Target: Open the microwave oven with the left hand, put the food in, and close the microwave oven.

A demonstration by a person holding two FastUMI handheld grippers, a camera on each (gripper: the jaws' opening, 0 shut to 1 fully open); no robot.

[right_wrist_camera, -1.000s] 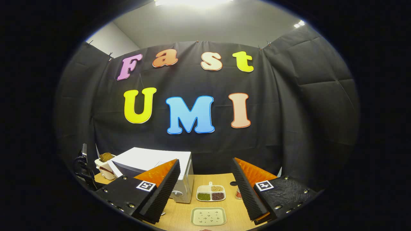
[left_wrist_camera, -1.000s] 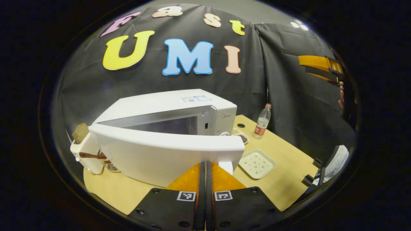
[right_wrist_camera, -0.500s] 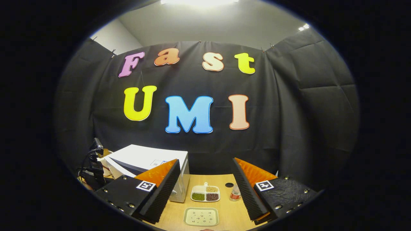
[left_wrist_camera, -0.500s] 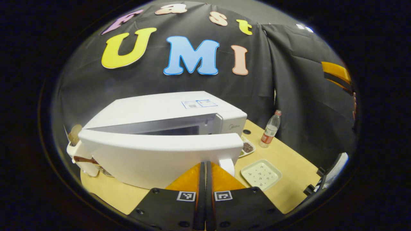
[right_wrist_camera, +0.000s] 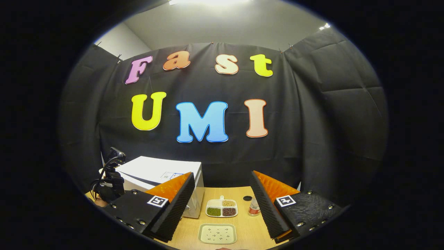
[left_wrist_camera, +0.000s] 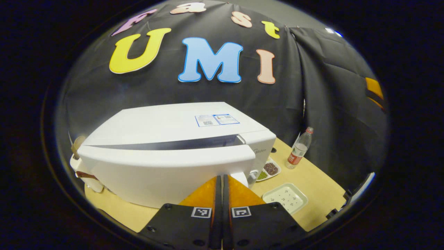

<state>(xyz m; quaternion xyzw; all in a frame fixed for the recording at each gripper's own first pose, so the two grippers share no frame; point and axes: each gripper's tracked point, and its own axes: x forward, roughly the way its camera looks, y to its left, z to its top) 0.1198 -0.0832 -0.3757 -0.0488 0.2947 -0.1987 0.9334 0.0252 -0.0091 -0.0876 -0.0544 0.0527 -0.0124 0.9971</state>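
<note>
**At the microwave door: finish the push square and gentle**

On the tabletop (left_wrist_camera: 312, 180) the microwave oven (left_wrist_camera: 173, 125) stands with its door (left_wrist_camera: 163, 170) almost home; only a thin dark slit shows between the door's top edge and the body. The left gripper (left_wrist_camera: 222, 182) has its fingers pressed together with nothing between them, their tips against the door's face near its free end. The step in hand looks like the closing push.

To do it well, I would keep the closed fingers flat on the door near the latch side, far from the hinge, and press straight toward the body until the latch catches. A glancing push could slide the tips off the smooth panel or shove the whole oven along the tabletop toward the toaster (left_wrist_camera: 81, 166).

The right gripper (right_wrist_camera: 222, 194) hangs well back above the tabletop, fingers spread wide and empty. Whether the food is inside the oven I cannot tell; a divided dish of beans (right_wrist_camera: 222, 208) and a speckled tray (right_wrist_camera: 217, 233) sit outside it, beside a bottle (left_wrist_camera: 299, 148).
</note>
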